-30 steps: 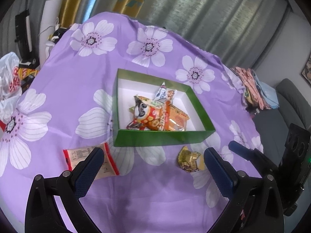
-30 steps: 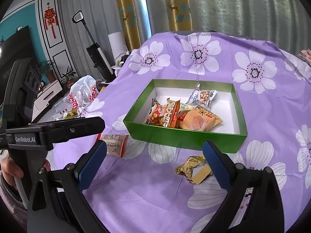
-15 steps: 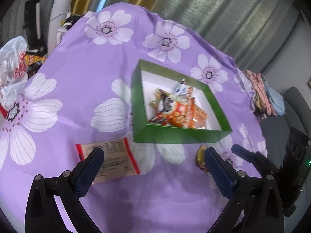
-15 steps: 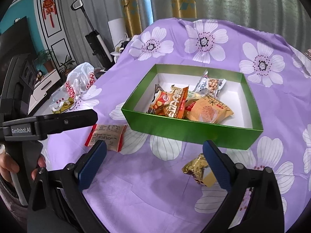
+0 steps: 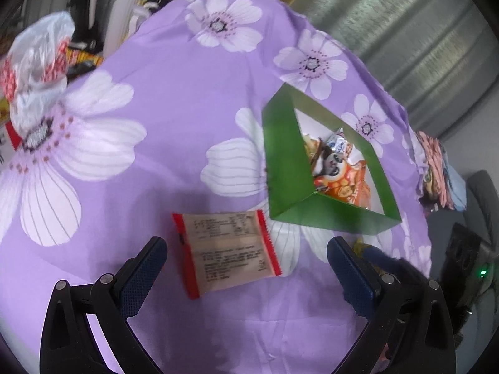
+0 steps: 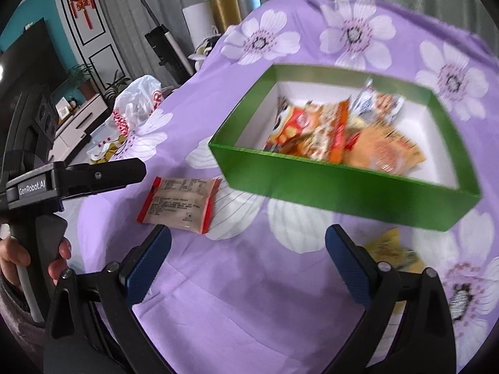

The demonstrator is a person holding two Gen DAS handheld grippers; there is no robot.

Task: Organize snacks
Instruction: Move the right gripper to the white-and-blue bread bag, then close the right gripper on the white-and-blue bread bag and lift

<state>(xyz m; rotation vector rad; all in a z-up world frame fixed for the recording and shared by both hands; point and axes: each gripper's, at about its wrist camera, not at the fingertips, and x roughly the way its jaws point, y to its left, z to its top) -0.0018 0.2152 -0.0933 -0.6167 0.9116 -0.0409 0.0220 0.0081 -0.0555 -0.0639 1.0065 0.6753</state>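
the left tongs (image 5: 246,268) are spread wide and hold nothing. between their blue pads (image 5: 140,277), a little past the tips, lies a flat packet (image 5: 226,254) with red ends, printed side up, flat on the purple flowered cloth (image 5: 174,99) that covers the tabletop. it touches neither pad. the green box (image 5: 283,159) sits just beyond the packet, up and to the right, one corner nearest it. inside the box are several snacks (image 5: 338,171), among them a bag with a panda face.

the right tongs (image 6: 248,265) are also spread and empty, hovering over bare cloth. seen from the right wrist, the packet (image 6: 182,201) lies ahead of the left pad (image 6: 146,268) and just outside the gap, near the box's (image 6: 343,187) left front corner but apart from it. a gold wrapper (image 6: 391,249) lies on the cloth just beyond the right pad, partly hidden by it, close in front of the box's long wall. the heap of snacks (image 6: 336,134) in the box is blurred.

the left tool's black arm (image 6: 78,180) reaches in from the left of that view, with a hand (image 6: 59,255) on its grip. a white plastic bag (image 6: 137,103) sits at the far left edge of the tabletop.
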